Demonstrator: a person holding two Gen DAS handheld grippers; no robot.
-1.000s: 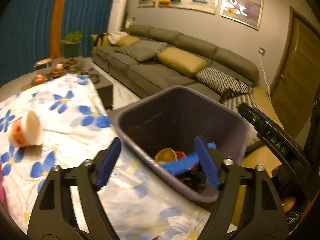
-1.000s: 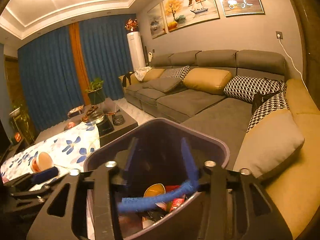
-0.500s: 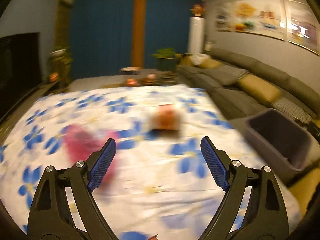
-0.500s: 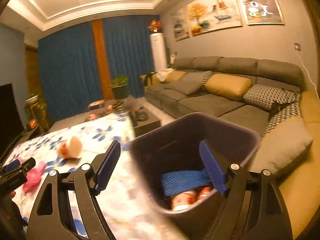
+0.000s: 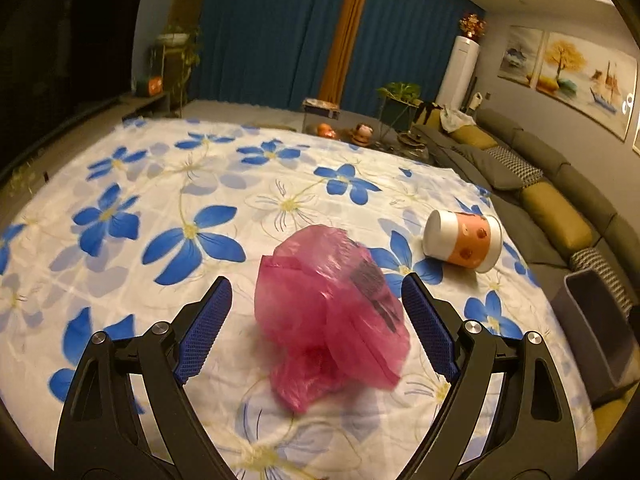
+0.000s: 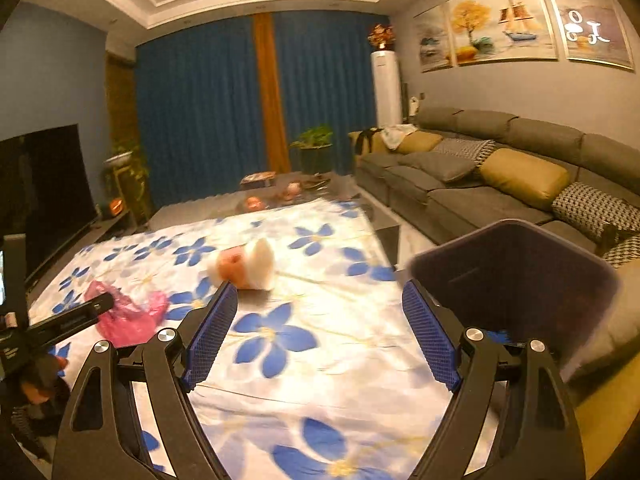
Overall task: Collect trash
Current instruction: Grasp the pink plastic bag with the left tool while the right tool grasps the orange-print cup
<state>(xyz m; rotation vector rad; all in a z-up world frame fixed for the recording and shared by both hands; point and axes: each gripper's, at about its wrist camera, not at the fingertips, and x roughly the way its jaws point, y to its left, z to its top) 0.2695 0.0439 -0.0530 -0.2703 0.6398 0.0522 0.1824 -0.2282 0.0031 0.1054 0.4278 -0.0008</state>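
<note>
A crumpled pink plastic bag [image 5: 332, 312] lies on the flowered cloth [image 5: 192, 184], right between the blue pads of my left gripper [image 5: 316, 282]. Its jaws are closing, but the pads stand clear of the bag on both sides. An orange and white paper cup [image 5: 464, 244] lies on its side to the right of the bag. My right gripper [image 6: 320, 287] hovers over the cloth, jaws opening, nothing between them. From there the cup [image 6: 244, 266] lies ahead, the bag [image 6: 128, 316] at the left beside the left gripper's finger [image 6: 76, 316], and the dark bin [image 6: 516, 240] at the right.
The bin [image 5: 592, 320] stands past the cloth's right edge, in front of a grey sofa [image 6: 480, 184] with yellow cushions. A low dark table [image 6: 280, 184] with small ornaments sits behind the cloth. A television [image 6: 40, 192] stands at the left.
My left gripper swung from the bin across the cloth to the pink bag, which now sits between its jaws. My right gripper opened, left the blue item in the bin and turned toward the cup.
</note>
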